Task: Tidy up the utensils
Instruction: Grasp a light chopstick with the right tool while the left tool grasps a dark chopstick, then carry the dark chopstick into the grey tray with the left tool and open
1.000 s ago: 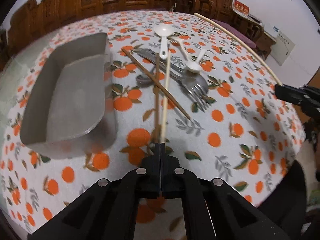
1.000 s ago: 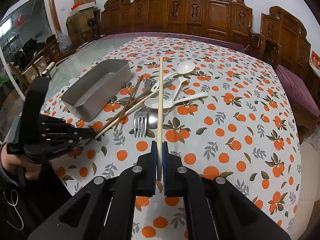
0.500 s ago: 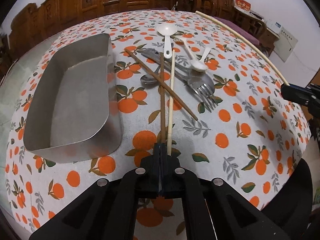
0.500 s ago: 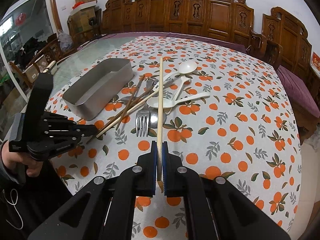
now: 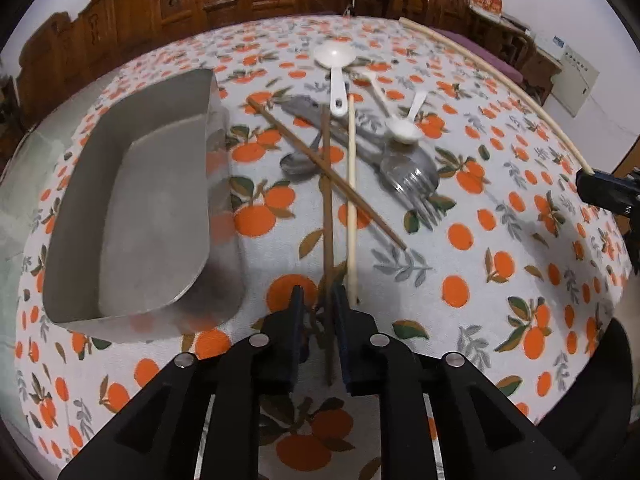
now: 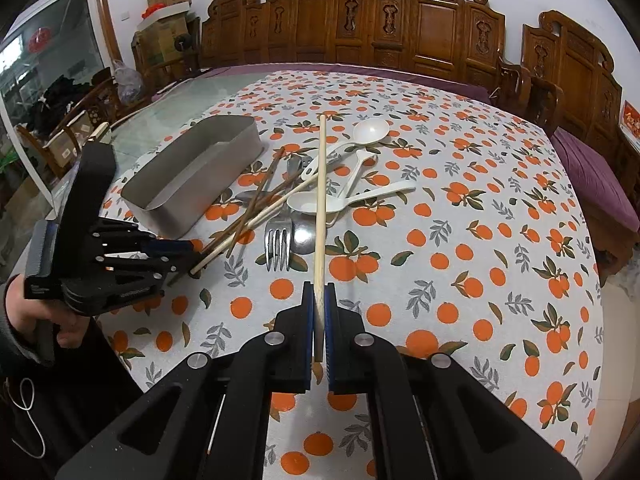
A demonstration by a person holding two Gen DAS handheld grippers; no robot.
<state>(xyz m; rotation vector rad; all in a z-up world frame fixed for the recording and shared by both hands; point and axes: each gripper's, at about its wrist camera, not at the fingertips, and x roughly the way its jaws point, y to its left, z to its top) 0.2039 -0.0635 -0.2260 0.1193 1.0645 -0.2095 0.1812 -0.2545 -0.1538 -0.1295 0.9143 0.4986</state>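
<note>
My left gripper (image 5: 318, 300) hangs low over the table (image 5: 500, 300) with its jaws opening. A brown chopstick (image 5: 327, 208) runs loose between them, nearer the right finger. A pale chopstick (image 5: 351, 200) lies just outside that finger, and a second brown chopstick (image 5: 320, 168) crosses both. In the right wrist view my right gripper (image 6: 319, 300) is shut on another pale chopstick (image 6: 320, 200), held in the air over the pile. White spoons (image 6: 370, 132), a metal fork (image 6: 279, 246) and a metal spoon (image 5: 298, 162) lie mixed together. The left gripper (image 6: 188, 258) shows at the left there.
An empty metal tray (image 5: 152, 208) stands left of the pile, close to my left gripper, and appears in the right wrist view as well (image 6: 180, 216). A hand (image 6: 24, 312) grips the left tool. Carved wooden chairs (image 6: 420, 32) ring the table's far side.
My left gripper's jaws were shut at the near chopstick ends and have now parted, with the brown chopstick lying between them. The right gripper and its pale chopstick have not moved.
</note>
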